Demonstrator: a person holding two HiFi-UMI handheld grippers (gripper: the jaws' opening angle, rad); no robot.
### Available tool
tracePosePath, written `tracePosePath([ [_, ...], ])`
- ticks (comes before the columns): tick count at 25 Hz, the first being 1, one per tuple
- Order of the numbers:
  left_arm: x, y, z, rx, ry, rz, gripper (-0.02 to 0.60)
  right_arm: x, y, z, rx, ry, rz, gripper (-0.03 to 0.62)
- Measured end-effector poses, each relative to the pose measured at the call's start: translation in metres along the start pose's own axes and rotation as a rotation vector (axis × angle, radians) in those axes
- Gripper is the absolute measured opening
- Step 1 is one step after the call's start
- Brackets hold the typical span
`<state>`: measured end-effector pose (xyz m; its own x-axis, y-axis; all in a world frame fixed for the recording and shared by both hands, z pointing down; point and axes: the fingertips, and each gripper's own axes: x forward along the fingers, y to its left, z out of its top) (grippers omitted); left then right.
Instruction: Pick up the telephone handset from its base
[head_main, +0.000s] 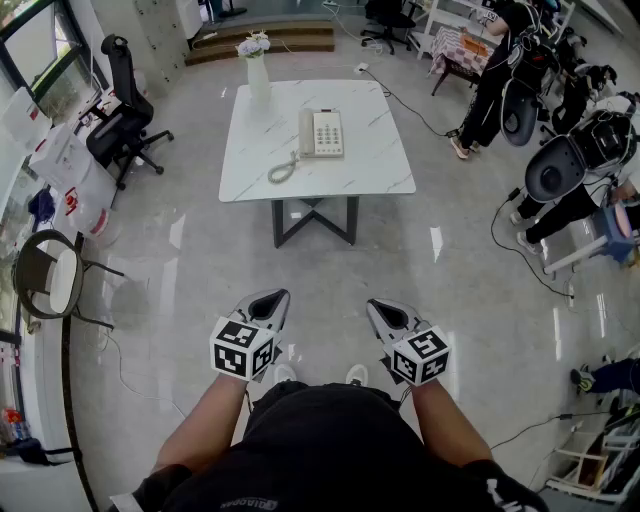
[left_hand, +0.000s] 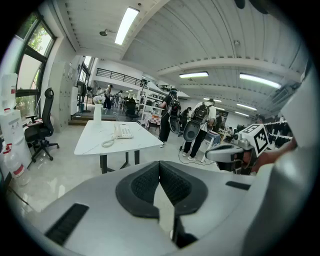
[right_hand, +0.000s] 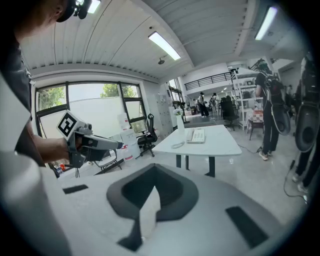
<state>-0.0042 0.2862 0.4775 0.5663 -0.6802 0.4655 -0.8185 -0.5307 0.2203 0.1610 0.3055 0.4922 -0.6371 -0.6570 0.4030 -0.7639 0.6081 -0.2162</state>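
A cream telephone (head_main: 321, 133) lies on a white marble table (head_main: 380, 170) far ahead of me, with its handset (head_main: 307, 133) resting on the base's left side and a coiled cord (head_main: 282, 170) trailing to the front. The same telephone (left_hand: 122, 131) shows small in the left gripper view and again as the telephone (right_hand: 196, 135) in the right gripper view. My left gripper (head_main: 268, 303) and right gripper (head_main: 385, 313) are held low near my body, well short of the table. Both are shut with nothing in them.
A white vase of flowers (head_main: 257, 62) stands at the table's far left corner. A black office chair (head_main: 125, 105) and boxes (head_main: 65, 165) sit at the left. People with gear (head_main: 500, 70) stand at the right, and cables (head_main: 520, 260) cross the glossy floor.
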Motion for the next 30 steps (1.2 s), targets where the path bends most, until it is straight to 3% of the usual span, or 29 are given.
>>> tracePosePath([
  [12,0.0,0.0,0.001,-0.003,-0.001,0.002,0.002,0.001,0.003,0.003,0.001,0.002,0.017,0.0],
  [17,0.0,0.002,0.003,-0.006,-0.003,-0.002,0.002,0.004,0.014,0.008,0.019,-0.012,0.065,0.0],
  [30,-0.011,0.014,0.003,-0.001,-0.024,-0.026,0.002,0.016,0.03,0.006,-0.015,0.009,0.002,0.0],
])
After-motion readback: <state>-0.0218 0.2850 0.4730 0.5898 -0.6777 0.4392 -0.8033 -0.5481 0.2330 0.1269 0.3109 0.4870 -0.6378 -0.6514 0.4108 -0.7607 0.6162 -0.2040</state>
